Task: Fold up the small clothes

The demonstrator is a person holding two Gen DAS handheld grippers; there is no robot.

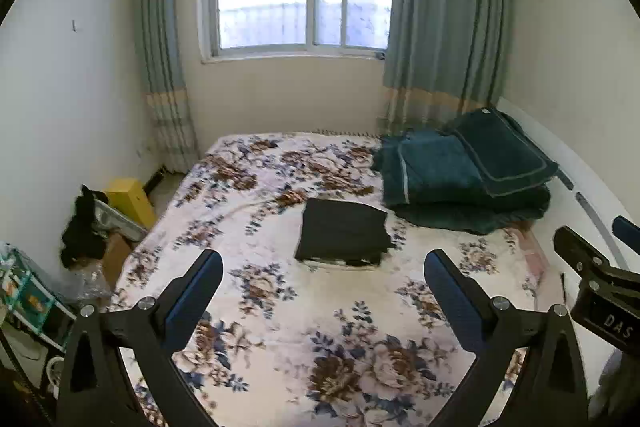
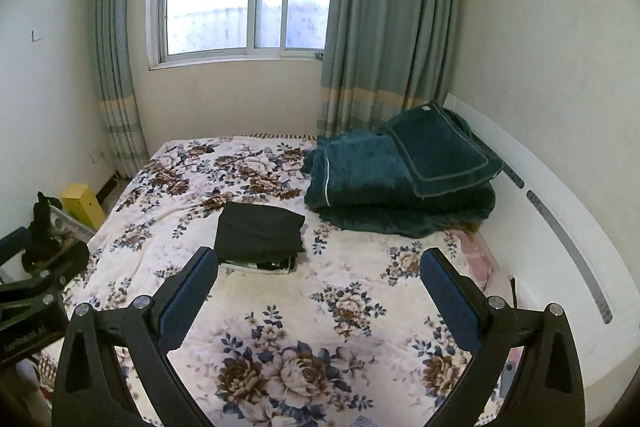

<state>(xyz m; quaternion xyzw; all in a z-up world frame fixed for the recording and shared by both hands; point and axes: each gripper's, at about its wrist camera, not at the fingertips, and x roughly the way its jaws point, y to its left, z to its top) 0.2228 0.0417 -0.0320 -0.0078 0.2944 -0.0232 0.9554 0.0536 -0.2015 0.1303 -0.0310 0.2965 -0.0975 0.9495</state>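
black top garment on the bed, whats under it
More folded clothes show beneath the black garment, one white-edged; how many is hidden. The pile sits on the floral bedspread.

Open floral bedspread (image 1: 320, 327) is left free in front of the folded black stack (image 1: 344, 233). Passage to the right rear is blocked by piled green blankets (image 1: 460, 179); clutter (image 1: 80, 227) crowds the left bedside.

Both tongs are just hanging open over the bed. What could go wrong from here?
The folded black garment sits on a soft, rumpled floral bedspread, so the left tongs or right tongs might pinch the bedspread too. Its layers look loose at the near edge; lifting one layer could undo the fold.
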